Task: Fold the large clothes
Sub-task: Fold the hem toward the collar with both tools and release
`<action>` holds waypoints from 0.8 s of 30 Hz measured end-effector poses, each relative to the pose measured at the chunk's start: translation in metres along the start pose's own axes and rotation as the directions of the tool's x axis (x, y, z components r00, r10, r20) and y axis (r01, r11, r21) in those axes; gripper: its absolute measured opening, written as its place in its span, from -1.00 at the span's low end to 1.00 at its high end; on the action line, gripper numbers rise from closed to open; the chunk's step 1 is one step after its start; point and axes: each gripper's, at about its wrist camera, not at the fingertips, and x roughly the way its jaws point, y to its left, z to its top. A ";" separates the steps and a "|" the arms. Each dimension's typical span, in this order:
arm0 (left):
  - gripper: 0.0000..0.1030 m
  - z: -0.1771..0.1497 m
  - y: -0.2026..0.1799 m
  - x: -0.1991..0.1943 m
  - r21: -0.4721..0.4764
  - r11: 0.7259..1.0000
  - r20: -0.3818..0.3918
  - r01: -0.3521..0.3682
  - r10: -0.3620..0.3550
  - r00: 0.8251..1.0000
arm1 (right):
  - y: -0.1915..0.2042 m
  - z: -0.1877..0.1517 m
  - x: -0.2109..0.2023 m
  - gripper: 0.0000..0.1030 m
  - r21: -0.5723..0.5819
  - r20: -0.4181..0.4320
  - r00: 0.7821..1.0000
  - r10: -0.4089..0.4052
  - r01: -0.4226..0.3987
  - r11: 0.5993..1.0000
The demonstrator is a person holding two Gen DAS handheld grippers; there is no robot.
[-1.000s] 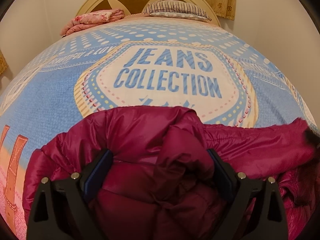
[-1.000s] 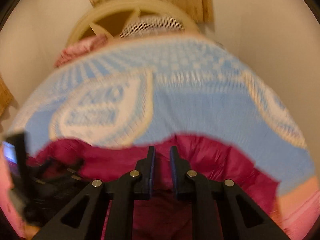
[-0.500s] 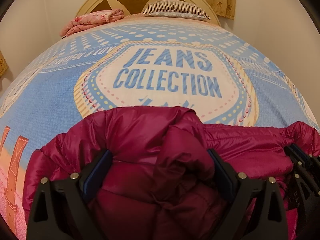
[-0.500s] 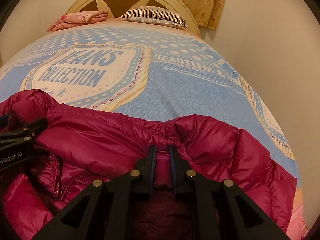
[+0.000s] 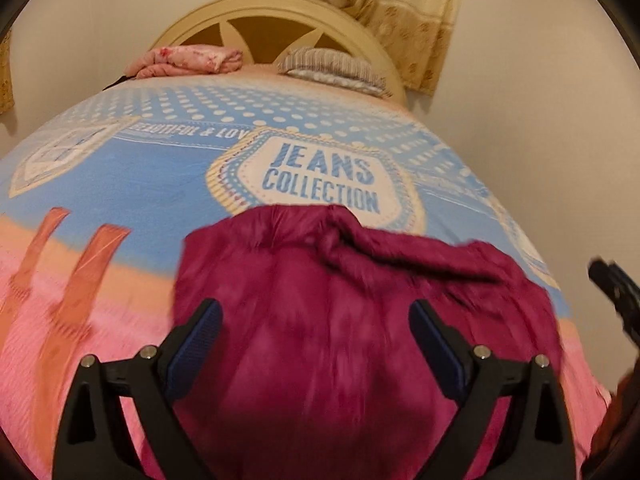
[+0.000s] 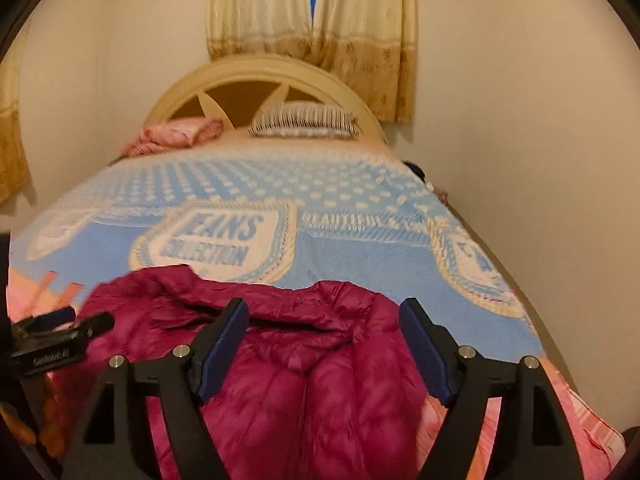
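Note:
A magenta puffer jacket (image 5: 344,320) lies folded in a bundle on the near end of the bed; it also shows in the right wrist view (image 6: 280,364). My left gripper (image 5: 314,312) is open and empty, raised above the jacket's left part. My right gripper (image 6: 322,312) is open and empty, raised above the jacket's right part. The left gripper shows at the left edge of the right wrist view (image 6: 60,336). The right gripper shows at the right edge of the left wrist view (image 5: 616,288).
The bed has a blue and pink blanket (image 5: 160,168) printed "JEANS COLLECTION". At the head are a folded pink cloth (image 5: 188,58), a striped pillow (image 6: 304,120) and a cream headboard (image 6: 272,76). A wall runs close along the bed's right side (image 6: 540,160).
The right gripper opened and let go of the jacket. Both grippers lifted and pulled back from the jacket, which now lies lower and farther away.

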 end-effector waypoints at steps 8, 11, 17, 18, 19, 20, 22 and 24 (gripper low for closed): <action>0.88 -0.052 0.036 -0.082 -0.040 0.999 0.025 -0.001 0.002 1.000 | 0.012 -0.026 -0.093 0.51 -0.076 0.054 0.997 -0.049 0.054 0.996; 0.88 -0.067 0.045 -0.104 -0.041 0.999 0.037 -0.016 0.018 0.999 | 0.012 -0.030 -0.118 0.51 -0.060 0.075 0.996 -0.048 0.052 0.997; 0.88 -0.088 0.052 -0.141 -0.002 1.000 0.055 -0.025 0.025 0.998 | 0.012 -0.034 -0.174 0.51 -0.015 0.167 0.986 -0.014 0.017 1.000; 0.88 -0.090 0.054 -0.149 0.001 1.000 0.064 -0.023 0.023 0.998 | 0.012 -0.034 -0.185 0.51 -0.005 0.192 0.981 -0.006 0.007 1.000; 0.88 -0.092 0.056 -0.155 0.004 1.000 0.071 -0.021 0.020 0.997 | 0.012 -0.034 -0.193 0.51 0.001 0.211 0.977 0.003 -0.003 1.000; 0.88 -0.094 0.057 -0.161 0.006 1.000 0.077 -0.019 0.018 0.997 | 0.011 -0.033 -0.205 0.51 0.012 0.234 0.972 0.016 -0.019 1.000; 0.88 -0.098 0.057 -0.175 0.016 1.000 0.090 -0.010 0.008 0.996 | 0.008 -0.032 -0.219 0.51 0.030 0.250 0.966 0.063 -0.073 0.997; 0.88 -0.102 0.056 -0.192 0.041 0.999 0.105 -0.002 -0.003 0.994 | 0.001 -0.033 -0.237 0.51 0.058 0.254 0.952 0.170 -0.191 0.980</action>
